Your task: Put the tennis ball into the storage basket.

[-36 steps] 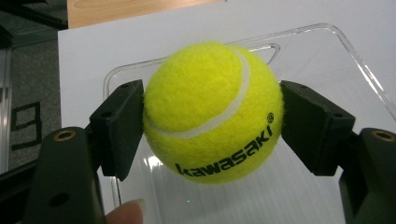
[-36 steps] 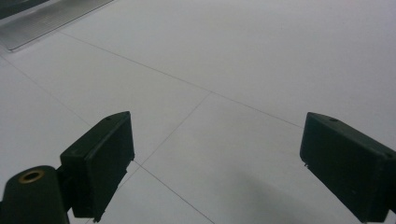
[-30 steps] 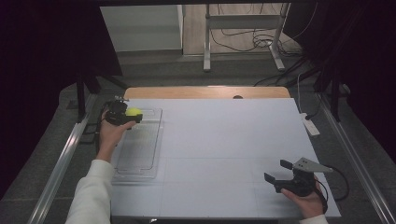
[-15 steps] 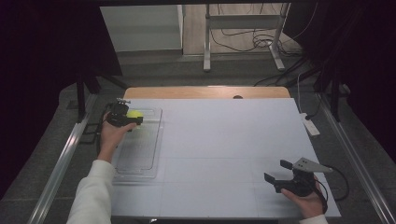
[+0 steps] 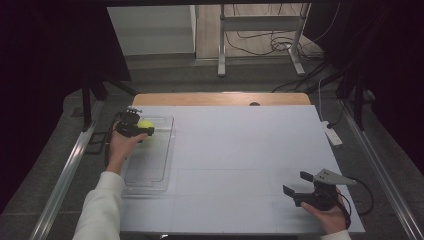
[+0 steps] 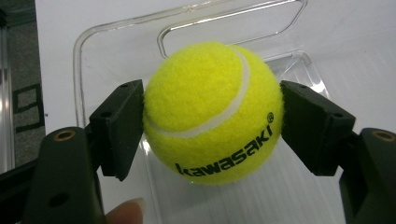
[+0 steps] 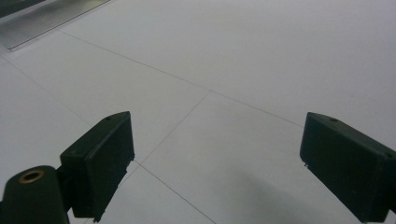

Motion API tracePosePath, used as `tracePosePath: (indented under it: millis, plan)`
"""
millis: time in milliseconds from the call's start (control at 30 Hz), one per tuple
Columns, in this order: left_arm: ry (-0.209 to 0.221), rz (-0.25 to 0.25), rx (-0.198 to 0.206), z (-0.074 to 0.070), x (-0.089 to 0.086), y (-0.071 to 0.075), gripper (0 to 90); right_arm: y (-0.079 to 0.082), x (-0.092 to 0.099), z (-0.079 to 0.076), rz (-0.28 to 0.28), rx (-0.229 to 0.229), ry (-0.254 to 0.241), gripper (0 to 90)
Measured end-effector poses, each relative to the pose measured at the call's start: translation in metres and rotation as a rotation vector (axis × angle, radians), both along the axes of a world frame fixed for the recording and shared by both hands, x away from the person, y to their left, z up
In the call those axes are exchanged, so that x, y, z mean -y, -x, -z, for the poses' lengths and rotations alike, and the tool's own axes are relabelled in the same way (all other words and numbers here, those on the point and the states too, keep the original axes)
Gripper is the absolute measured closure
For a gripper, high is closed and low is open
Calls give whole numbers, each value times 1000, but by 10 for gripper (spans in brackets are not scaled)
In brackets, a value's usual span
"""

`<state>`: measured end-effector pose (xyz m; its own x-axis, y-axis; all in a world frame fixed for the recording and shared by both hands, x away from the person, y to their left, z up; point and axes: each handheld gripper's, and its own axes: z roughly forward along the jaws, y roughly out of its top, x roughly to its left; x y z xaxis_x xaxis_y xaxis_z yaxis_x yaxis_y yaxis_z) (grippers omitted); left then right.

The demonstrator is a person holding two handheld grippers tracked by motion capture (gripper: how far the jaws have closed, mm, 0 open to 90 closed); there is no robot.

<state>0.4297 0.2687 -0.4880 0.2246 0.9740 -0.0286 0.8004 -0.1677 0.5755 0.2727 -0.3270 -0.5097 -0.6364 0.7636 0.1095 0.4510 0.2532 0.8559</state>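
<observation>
The fuzzy yellow-green tennis ball (image 6: 212, 112) sits clamped between the left tongs (image 5: 142, 126) over the far end of the clear plastic tray (image 5: 150, 167) at the frame's left, while the right tongs (image 5: 298, 182) gape empty at lower right.

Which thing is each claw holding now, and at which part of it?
The left claw holds the yellow tennis ball by its two opposite sides, over the clear tray. The right claw is open and holds nothing.
</observation>
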Motion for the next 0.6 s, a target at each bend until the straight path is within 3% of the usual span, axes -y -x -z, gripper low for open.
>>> tracePosePath:
  millis: [600]
  plan:
    - [-30,9,-17,8,4,0,258,0,0,0,0,2,4,102]
